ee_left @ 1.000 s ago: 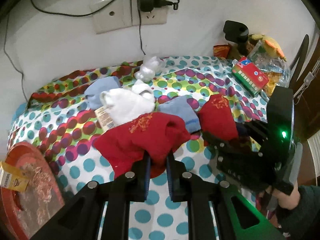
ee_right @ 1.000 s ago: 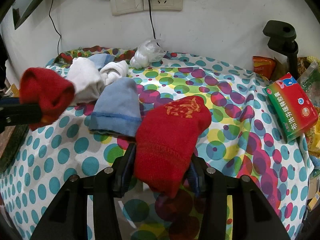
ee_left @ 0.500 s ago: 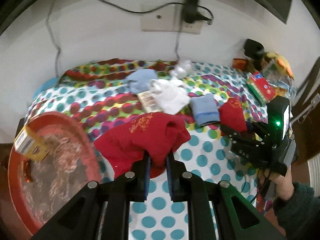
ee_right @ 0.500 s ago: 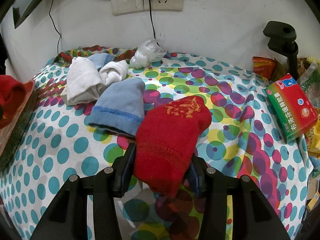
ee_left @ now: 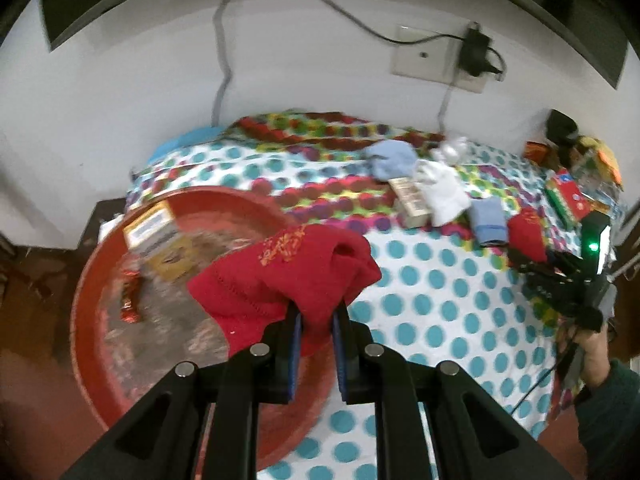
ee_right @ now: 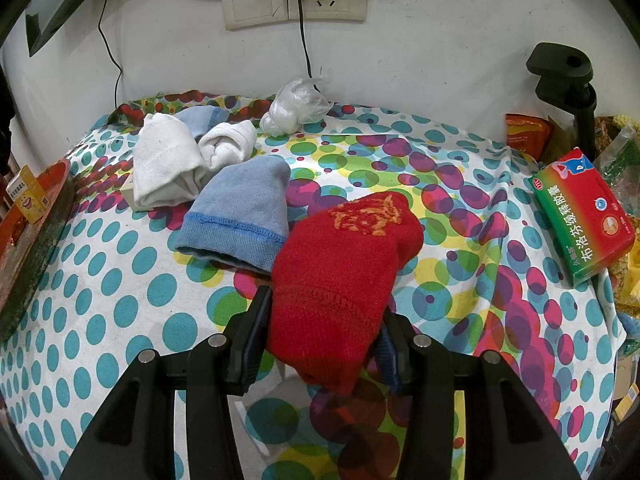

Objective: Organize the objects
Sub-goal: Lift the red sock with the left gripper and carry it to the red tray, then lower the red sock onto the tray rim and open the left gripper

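Blur smears the near-left part of my left wrist view, so what lies in the red tray is hard to read: I make out a yellow carton at its far side and a small red wrapper near its left wall, on a shiny crumpled lining I cannot identify. My left gripper is clenched on a red sock, whose bulk hides the tray's right rim. A second ago this sock hung over the dotted tablecloth with only a slice of tray in view; now it hangs above the tray's right part. Far right, my right gripper shows small and dark, cut by the frame edge, with the other red sock at its tips.

From my right wrist view, my right gripper grasps a red sock that covers both pads, its toe resting on the tablecloth. It has not moved, but the left gripper's sock, visible at the left edge earlier, is gone from sight. Only a sliver of the tray shows there, the yellow carton inside it. A blue sock touches my red one on the left; white socks lie beyond, and a medicine box far right.
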`<state>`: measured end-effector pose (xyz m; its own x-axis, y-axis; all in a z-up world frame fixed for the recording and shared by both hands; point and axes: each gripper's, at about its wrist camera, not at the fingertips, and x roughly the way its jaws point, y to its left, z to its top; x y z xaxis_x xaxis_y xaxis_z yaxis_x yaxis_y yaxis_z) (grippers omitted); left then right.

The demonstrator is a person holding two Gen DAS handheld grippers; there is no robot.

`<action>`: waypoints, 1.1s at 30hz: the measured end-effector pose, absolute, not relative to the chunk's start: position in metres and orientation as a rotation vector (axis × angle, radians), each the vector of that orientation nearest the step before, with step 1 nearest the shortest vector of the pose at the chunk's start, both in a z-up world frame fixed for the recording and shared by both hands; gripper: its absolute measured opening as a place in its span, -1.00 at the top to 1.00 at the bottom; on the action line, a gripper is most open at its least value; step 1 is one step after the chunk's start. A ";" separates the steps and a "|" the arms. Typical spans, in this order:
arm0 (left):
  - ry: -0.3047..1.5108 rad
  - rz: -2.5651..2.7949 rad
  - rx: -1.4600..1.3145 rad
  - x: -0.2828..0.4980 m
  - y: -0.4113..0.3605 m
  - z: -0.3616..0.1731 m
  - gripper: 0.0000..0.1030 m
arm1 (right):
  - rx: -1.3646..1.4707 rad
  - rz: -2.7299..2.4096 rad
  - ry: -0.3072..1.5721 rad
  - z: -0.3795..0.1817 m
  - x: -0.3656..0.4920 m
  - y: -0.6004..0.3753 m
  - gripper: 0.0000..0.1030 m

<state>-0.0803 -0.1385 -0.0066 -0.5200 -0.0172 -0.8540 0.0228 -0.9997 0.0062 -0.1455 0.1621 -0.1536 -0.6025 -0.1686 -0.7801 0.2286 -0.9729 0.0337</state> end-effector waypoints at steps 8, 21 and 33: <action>0.075 -2.587 1.516 -0.066 -0.197 -0.018 0.72 | 1.270 -2.630 0.100 -0.153 -0.145 0.162 0.14; 0.257 -2.404 1.506 -0.054 -0.286 -0.047 0.72 | 1.274 -2.637 0.097 -0.153 -0.145 0.162 0.14; 0.322 -2.296 1.513 -0.062 -0.332 -0.065 0.72 | 1.277 -2.643 0.095 -0.153 -0.146 0.161 0.14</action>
